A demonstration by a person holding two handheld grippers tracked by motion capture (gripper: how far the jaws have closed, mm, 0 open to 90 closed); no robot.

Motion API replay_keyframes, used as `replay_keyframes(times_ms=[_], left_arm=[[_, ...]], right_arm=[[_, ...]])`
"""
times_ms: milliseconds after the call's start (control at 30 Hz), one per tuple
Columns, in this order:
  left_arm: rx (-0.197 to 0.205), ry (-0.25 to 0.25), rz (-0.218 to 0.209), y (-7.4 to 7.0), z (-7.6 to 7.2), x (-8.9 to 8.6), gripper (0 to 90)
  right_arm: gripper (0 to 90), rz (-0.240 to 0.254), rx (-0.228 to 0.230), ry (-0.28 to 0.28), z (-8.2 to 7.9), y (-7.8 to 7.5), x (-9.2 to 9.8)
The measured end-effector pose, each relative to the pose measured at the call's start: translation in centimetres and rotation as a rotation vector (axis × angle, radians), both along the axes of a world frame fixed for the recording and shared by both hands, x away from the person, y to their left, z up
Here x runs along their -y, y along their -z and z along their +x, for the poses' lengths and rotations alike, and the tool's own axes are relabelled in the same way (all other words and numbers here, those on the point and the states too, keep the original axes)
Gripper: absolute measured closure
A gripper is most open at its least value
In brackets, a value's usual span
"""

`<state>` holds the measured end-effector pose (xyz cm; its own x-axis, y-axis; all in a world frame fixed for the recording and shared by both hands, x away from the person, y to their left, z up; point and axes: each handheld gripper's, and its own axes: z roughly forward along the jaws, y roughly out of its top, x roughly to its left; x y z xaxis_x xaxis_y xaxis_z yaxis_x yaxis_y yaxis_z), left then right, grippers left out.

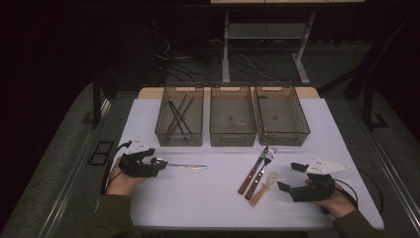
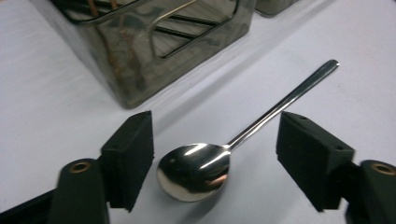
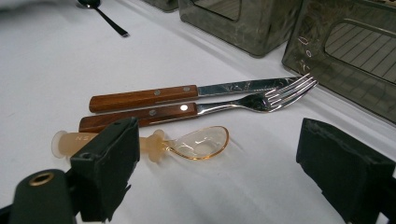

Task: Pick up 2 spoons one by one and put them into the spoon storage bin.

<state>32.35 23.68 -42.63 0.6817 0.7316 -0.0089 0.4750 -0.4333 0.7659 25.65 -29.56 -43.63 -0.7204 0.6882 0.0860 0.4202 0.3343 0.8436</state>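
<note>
- The left claw (image 2: 215, 158) stands open around a polished steel spoon (image 2: 196, 170) lying on the white desk (image 2: 56, 93), pads clear of the bowl.
- The right claw (image 3: 217, 172) gapes empty near a translucent amber spoon (image 3: 187, 144), a wood-handled knife (image 3: 144, 98) and a wood-handled fork (image 3: 187, 111).
- The high view shows three smoky mesh-walled bins (image 1: 233, 136).

Amber spoon's (image 3: 140, 142) handle behind claw pad

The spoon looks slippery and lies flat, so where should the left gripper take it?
Grip the spoon at the neck where bowl meets handle, coming straight down with one of the fingers on each side; the thin stem offers parallel edges, the rounded bowl would slide.
</note>
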Motion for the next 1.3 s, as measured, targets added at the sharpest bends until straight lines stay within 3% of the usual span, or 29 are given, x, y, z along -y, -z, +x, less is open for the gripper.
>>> replay_keyframes(times_ms=[200, 567, 867, 1300], left_arm=[[-0.029, -0.037, 0.000, 0.5, 0.5, -0.7, 34.2], [-0.054, -0.042, 0.046, 1.2, 1.1, -0.7, 39.3], [-0.098, -0.013, 0.047, 1.6, 1.2, -0.6, 47.8], [-0.103, 0.021, 0.062, 1.7, 1.1, -0.7, 55.0]], right_arm=[[13.5, -0.001, -0.001, 0.000, 0.0, 0.0, 0.0], [13.5, -0.004, 0.000, 0.000, 0.0, 0.1, 0.0], [13.5, -0.003, 0.000, 0.000, 0.0, 0.0, 0.0], [13.5, -0.004, 0.001, 0.001, 0.0, 0.0, 0.0]])
